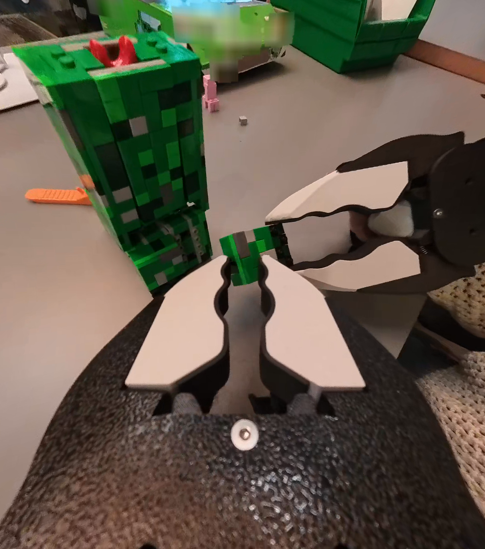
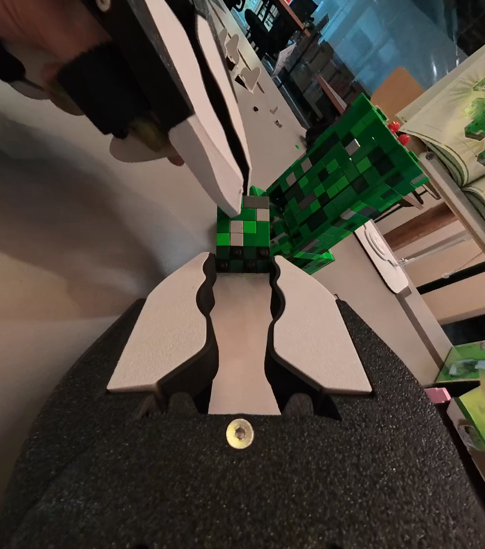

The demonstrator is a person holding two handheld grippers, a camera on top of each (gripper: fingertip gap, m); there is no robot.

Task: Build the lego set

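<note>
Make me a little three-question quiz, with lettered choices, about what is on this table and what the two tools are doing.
1. Where does the orange flat piece lie?
A. on top of the tall model
B. on the table left of the tall green model
C. between the tools

2. What colour is the horned part in the model's open top?
A. red
B. blue
C. yellow

3. What state is the small green block in?
A. lying loose on the table
B. stuck onto the model
C. gripped by the left tool, with the right tool closed on it too

Answers: 1 B, it rests on the grey table beside the model's left side. 2 A, it shows bright red. 3 C, fingers of both tools press its sides.
</note>
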